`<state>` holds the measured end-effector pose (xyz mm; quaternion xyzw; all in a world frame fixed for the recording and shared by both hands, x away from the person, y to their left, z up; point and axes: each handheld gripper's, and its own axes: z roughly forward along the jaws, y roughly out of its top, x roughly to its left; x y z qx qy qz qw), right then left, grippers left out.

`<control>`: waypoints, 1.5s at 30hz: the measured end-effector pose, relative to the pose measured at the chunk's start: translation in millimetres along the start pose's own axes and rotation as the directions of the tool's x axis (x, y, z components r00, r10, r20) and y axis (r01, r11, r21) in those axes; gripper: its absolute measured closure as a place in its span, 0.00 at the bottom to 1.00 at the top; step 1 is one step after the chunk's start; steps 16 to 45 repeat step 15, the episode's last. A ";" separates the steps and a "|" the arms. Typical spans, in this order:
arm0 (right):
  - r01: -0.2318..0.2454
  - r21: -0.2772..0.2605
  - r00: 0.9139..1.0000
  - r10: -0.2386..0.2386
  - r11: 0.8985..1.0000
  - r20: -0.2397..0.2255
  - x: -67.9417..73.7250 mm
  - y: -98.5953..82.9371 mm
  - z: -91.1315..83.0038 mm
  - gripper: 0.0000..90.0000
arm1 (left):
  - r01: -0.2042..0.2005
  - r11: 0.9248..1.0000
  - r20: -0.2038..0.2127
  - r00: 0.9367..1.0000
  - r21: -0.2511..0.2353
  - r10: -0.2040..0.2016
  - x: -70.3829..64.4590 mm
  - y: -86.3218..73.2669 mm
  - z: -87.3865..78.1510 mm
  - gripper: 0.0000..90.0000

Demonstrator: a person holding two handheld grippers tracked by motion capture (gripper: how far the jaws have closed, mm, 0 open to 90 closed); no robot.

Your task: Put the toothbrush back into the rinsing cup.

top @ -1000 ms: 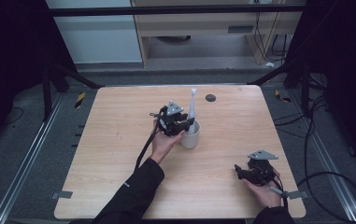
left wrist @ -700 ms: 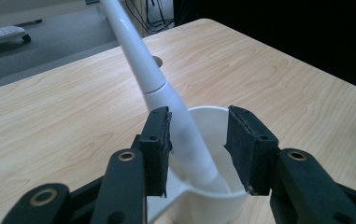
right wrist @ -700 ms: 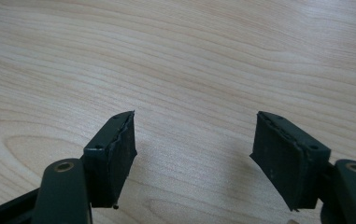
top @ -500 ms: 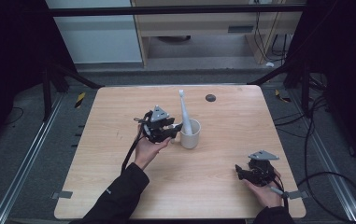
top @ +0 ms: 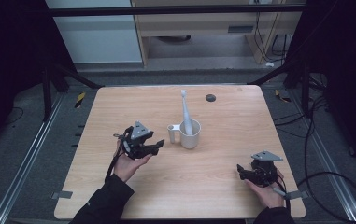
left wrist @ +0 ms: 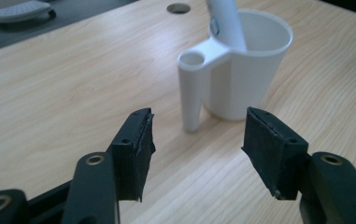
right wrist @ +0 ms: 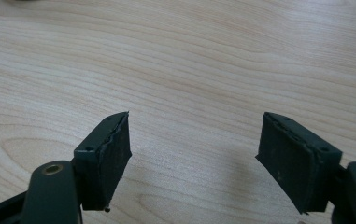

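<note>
A white cup [top: 190, 134] [left wrist: 246, 70] with a tube-shaped side holder [left wrist: 191, 88] stands upright near the table's middle. A white electric toothbrush [top: 185, 112] [left wrist: 225, 21] leans inside it, head up. My left gripper [top: 157, 146] [left wrist: 196, 151] is open and empty, a short way left of the cup, its jaws pointing at the holder. Near the front right of the table my right gripper [top: 239, 171] [right wrist: 194, 156] is open over bare wood, nothing between its jaws.
The light wooden table [top: 119, 107] has a dark round grommet hole [top: 210, 97] [left wrist: 179, 7] at the back, right of centre. Black cables [top: 334, 177] trail on the floor to the right. Metal rails [top: 31, 154] run along the table's left.
My left gripper let go of the toothbrush, which now stands in the cup, and drew back to the left and toward the person. The right gripper stayed put.
</note>
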<state>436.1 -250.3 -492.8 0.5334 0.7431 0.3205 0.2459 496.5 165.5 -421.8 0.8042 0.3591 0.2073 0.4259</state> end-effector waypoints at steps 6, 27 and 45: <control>-0.002 -0.005 1.000 0.002 1.000 0.005 -0.8 -0.5 -0.2 0.26 | 0.036 0.999 -0.026 0.999 0.030 -0.035 13.7 -31.0 -13.7 0.42; -0.008 -0.015 1.000 0.008 1.000 0.012 -2.0 -0.6 -2.3 0.25 | 0.107 0.993 -0.074 0.992 0.047 -0.103 32.1 -63.2 -31.7 0.38; -0.008 -0.015 1.000 0.008 1.000 0.012 -2.0 -0.6 -2.3 0.25 | 0.107 0.993 -0.074 0.992 0.047 -0.103 32.1 -63.2 -31.7 0.38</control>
